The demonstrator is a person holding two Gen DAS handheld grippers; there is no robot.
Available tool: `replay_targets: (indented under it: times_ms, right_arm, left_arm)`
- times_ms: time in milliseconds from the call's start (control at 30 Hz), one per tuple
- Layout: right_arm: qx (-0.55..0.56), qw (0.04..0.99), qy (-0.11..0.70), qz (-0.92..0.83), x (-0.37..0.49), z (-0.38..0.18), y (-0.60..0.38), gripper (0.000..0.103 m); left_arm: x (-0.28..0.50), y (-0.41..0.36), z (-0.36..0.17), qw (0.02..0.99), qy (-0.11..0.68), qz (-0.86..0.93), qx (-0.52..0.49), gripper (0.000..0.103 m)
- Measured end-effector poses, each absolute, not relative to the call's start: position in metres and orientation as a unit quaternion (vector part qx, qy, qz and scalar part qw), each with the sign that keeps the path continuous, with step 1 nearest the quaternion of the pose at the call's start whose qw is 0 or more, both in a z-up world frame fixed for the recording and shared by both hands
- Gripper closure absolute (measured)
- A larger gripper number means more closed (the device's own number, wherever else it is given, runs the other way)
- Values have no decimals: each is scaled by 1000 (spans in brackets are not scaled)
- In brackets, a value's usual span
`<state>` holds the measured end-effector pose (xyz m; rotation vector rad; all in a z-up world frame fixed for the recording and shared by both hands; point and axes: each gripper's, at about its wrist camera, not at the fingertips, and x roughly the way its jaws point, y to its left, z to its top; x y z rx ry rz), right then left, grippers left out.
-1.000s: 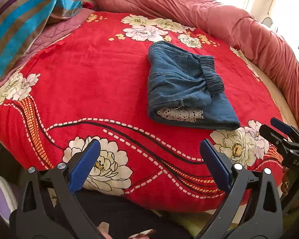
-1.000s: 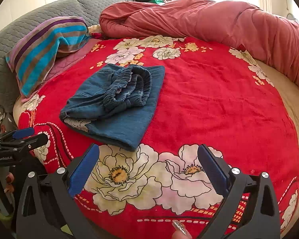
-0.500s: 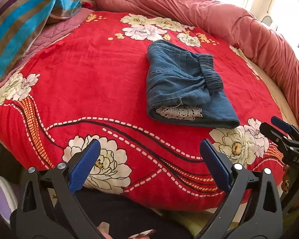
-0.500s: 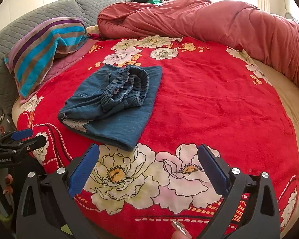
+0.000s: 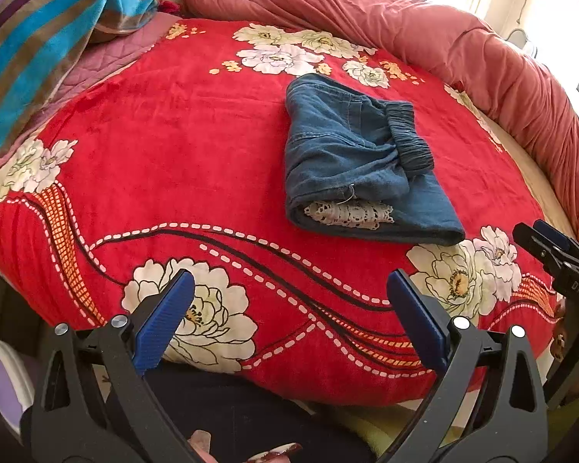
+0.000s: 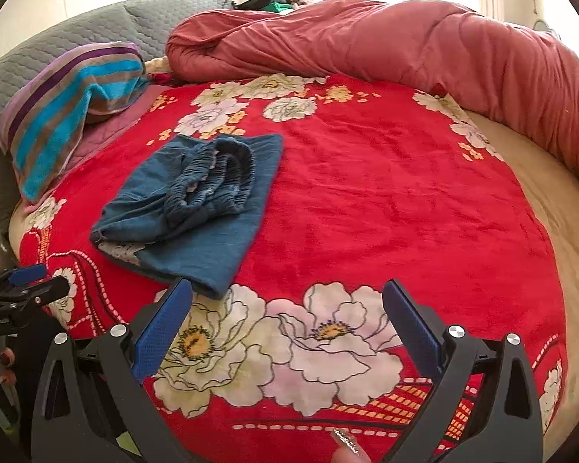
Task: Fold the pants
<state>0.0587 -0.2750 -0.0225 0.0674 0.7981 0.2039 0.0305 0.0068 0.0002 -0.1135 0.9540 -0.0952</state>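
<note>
Blue denim pants lie folded into a compact bundle on the red floral blanket, elastic waistband on top, white lace hem showing at the near end. They also show in the right wrist view, left of centre. My left gripper is open and empty, held back near the bed's front edge, well short of the pants. My right gripper is open and empty over the white flowers, just right of the bundle's near corner. Each gripper shows at the edge of the other's view.
A striped pillow lies at the back left against a grey quilted headboard. A rolled pink-red duvet curves along the back and right. Bare beige mattress shows at the right.
Both grippers have drawn back slightly from the pants, the right one more clearly. The folded pants have not moved. Both stay open.
</note>
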Motion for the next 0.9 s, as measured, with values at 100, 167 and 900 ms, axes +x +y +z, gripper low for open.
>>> replay_targets:
  times_ms: [100,167,900]
  right_arm:
    - [37,916,390,91,60,-24,-279,5]
    - [40,916,391,81,61,-26,-283,5]
    - [168,855,411,-267,116,-67,-523,5]
  left_arm:
    - [31,9,0,886,458,-49,-58,10]
    - [32,11,-1,885,459,-48,-60,10]
    - [163,260,-24,818,477,283,-152,10]
